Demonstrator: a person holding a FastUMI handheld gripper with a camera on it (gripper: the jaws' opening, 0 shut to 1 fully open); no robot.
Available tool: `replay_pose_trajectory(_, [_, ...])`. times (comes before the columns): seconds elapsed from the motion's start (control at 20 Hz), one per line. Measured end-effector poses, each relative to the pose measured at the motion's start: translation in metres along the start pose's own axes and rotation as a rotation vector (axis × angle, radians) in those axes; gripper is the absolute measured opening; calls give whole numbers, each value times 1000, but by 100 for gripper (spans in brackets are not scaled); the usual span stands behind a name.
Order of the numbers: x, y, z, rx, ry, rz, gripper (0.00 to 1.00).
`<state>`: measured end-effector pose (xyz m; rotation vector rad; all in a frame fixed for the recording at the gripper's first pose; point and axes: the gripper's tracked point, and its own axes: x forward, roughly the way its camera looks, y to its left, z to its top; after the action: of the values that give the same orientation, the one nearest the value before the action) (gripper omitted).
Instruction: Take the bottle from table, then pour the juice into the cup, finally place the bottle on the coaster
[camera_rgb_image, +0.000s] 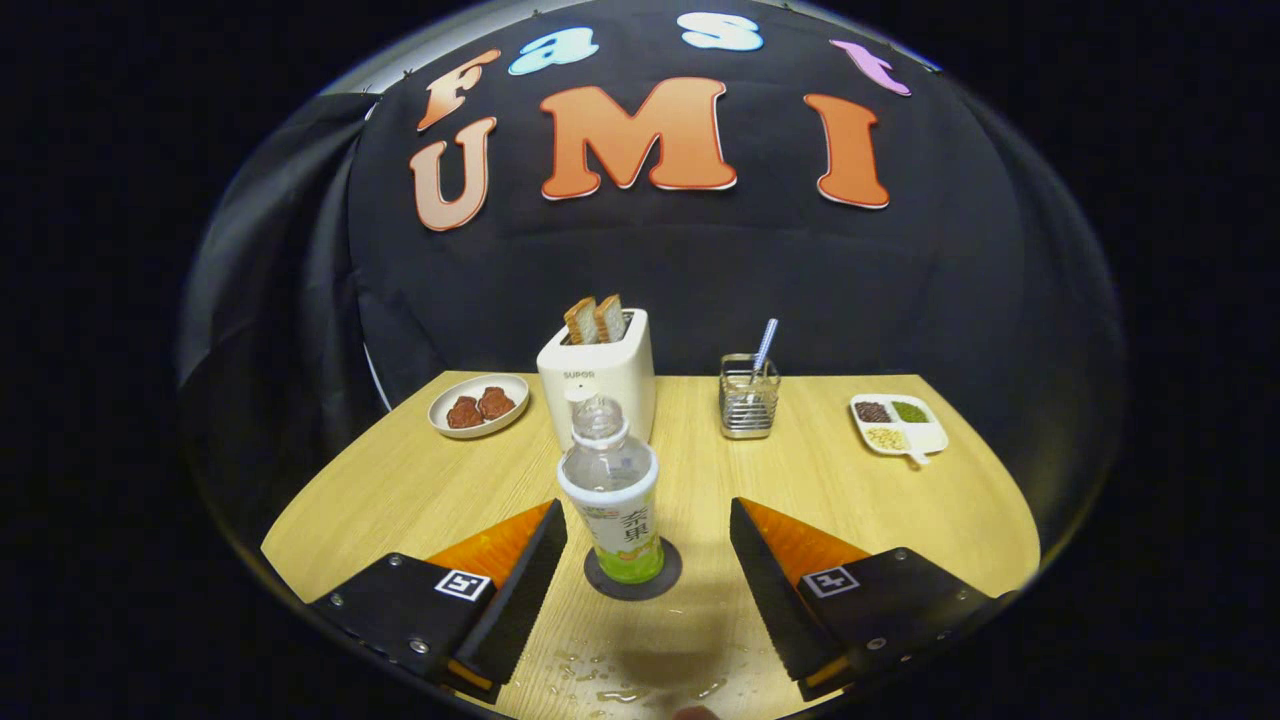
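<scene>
A wooden table (820, 500) holds a clear juice bottle (612, 490), upright on a dark round coaster (633, 578), between the two fingers of the gripper (648, 520). The gripper is spread wide and holds nothing, with neither finger touching the bottle. Water droplets (610, 680) lie on the table nearer than the coaster. Beyond the bottle stands a white toaster (610, 375) with two bread slices.

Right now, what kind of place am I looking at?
Probably a staged breakfast table in a booth: a toaster holding bread, a plate of meat, and a juice bottle on a coaster between the open gripper fingers.
</scene>
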<state>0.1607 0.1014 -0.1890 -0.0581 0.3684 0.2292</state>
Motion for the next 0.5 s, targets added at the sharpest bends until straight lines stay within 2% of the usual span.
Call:
replay_pose_trajectory(0.3, [-95, -40, 79, -12, -105, -122, 97])
replay_pose_trajectory(0.5, [-155, -57, 117, 5, -167, -178, 97])
